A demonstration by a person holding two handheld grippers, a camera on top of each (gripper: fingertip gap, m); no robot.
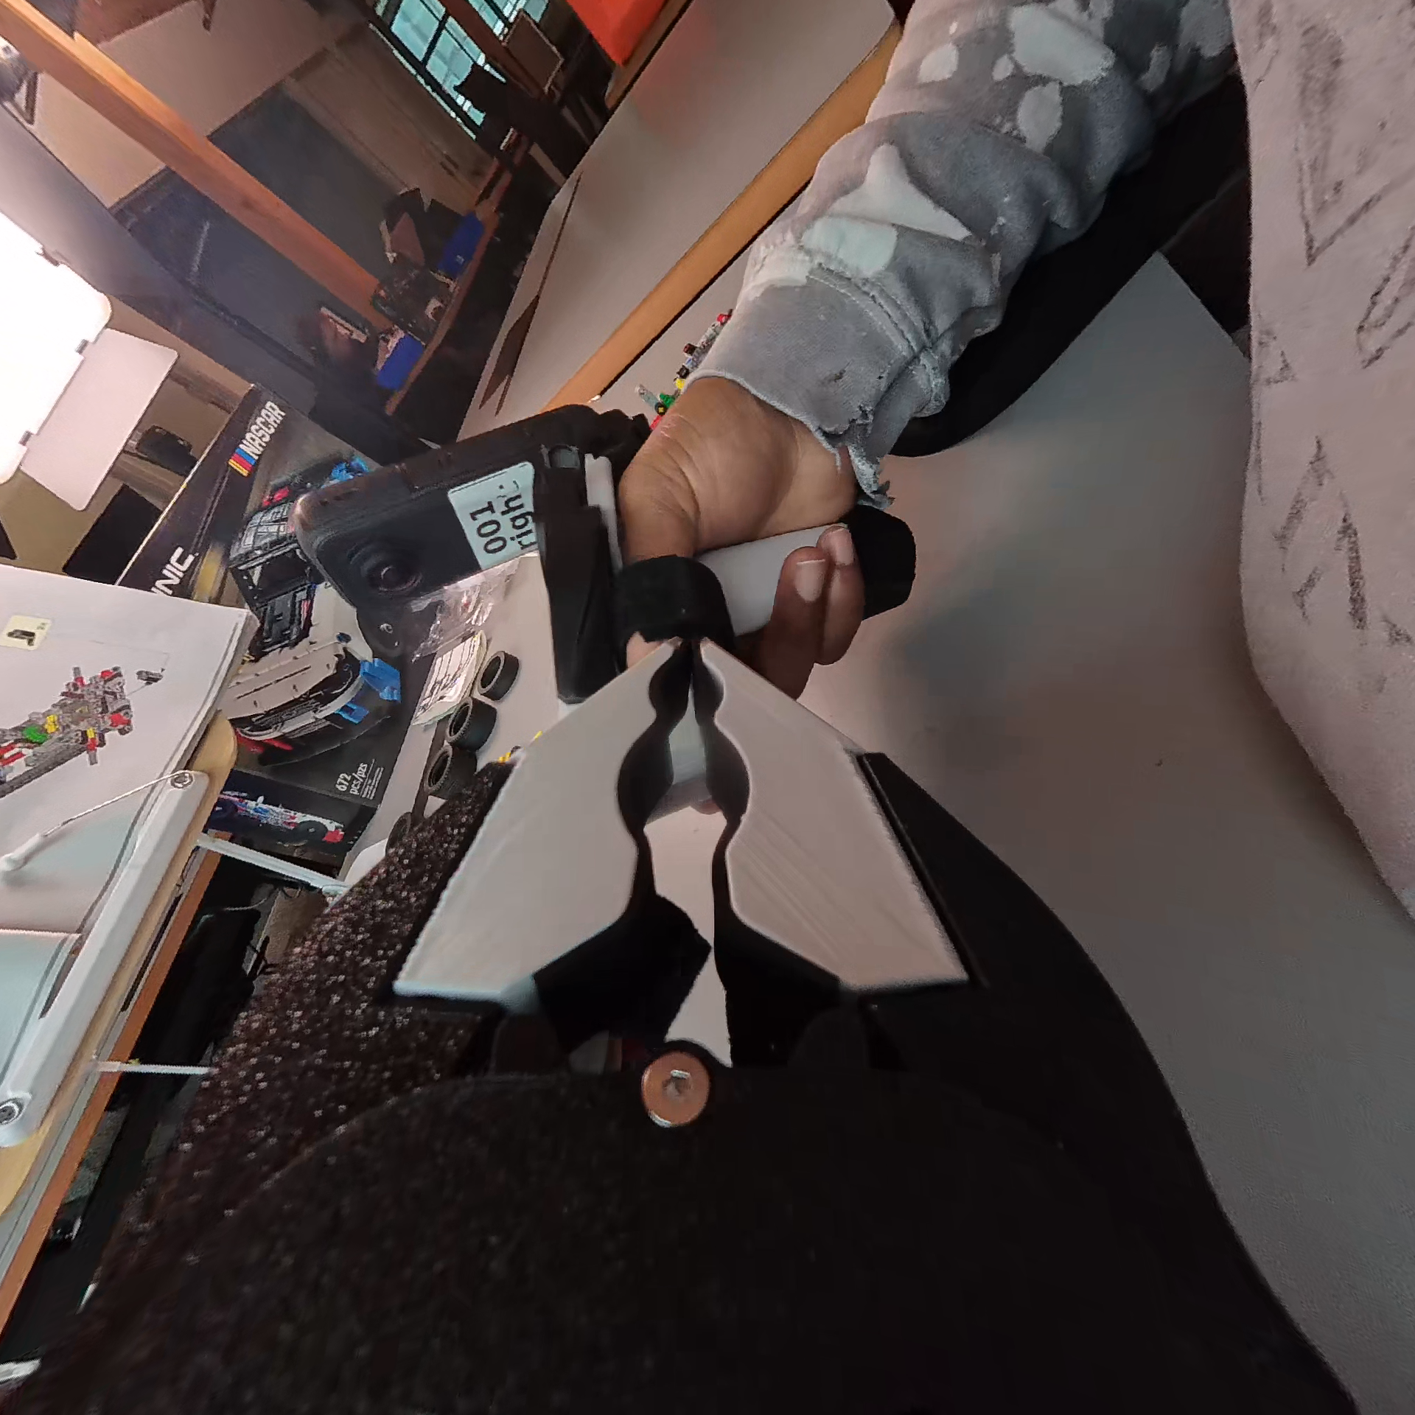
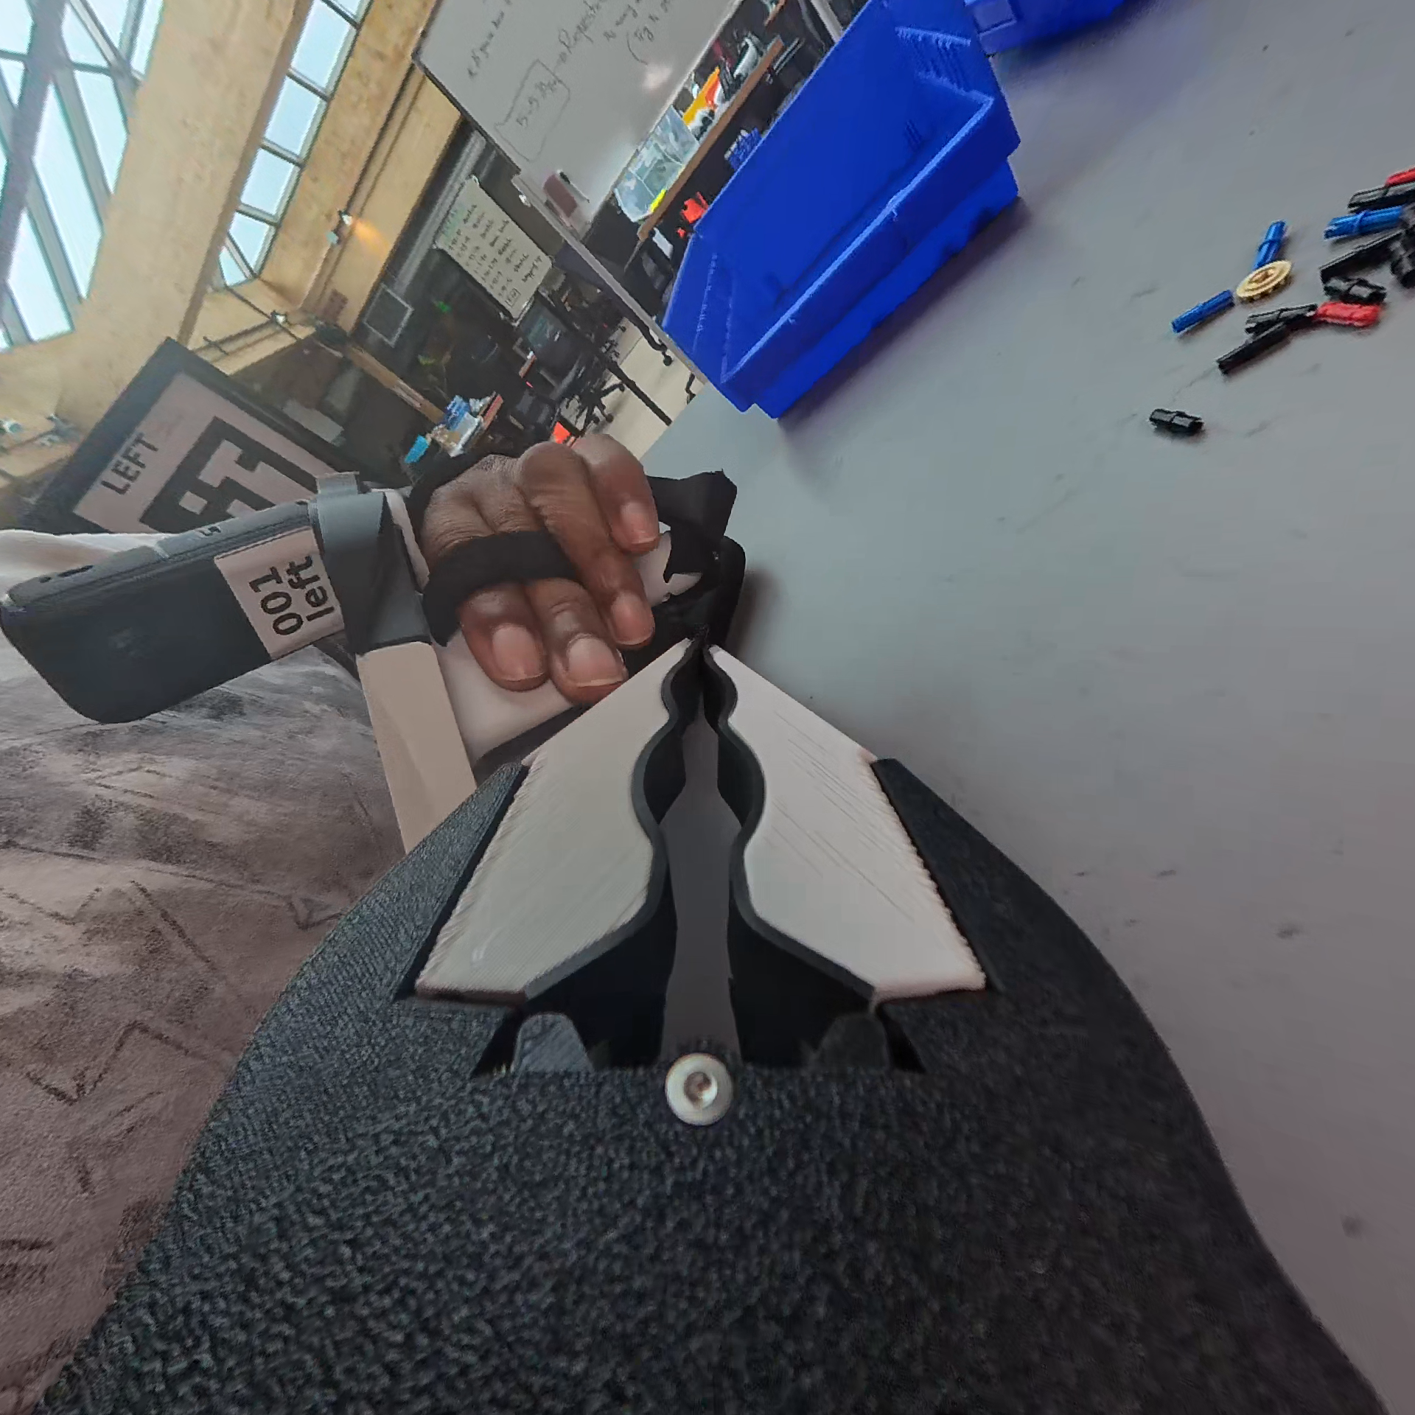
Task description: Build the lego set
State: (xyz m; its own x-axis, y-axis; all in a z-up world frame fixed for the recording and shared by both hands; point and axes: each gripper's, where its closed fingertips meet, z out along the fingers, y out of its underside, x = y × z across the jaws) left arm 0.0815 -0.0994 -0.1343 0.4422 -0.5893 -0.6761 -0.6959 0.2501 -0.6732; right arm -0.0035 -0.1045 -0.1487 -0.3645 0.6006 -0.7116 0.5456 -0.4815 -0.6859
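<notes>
Both the left gripper (image 1: 693,651) and right gripper (image 2: 700,651) have fingers together, grasping nothing, tilted toward each other, while loose lego pieces (image 2: 1302,299) lie unassembled beside the blue bin (image 2: 842,230); building appears barely begun.

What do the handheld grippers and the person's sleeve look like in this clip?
Each gripper, left and right, has two white ribbed fingers with wavy black inner edges, set in a black textured body with a silver screw. Both have a white handle with black straps and a dark camera bearing a white label. The right hand comes out of a grey sleeve with pale bleach blotches and a frayed cuff.
</notes>
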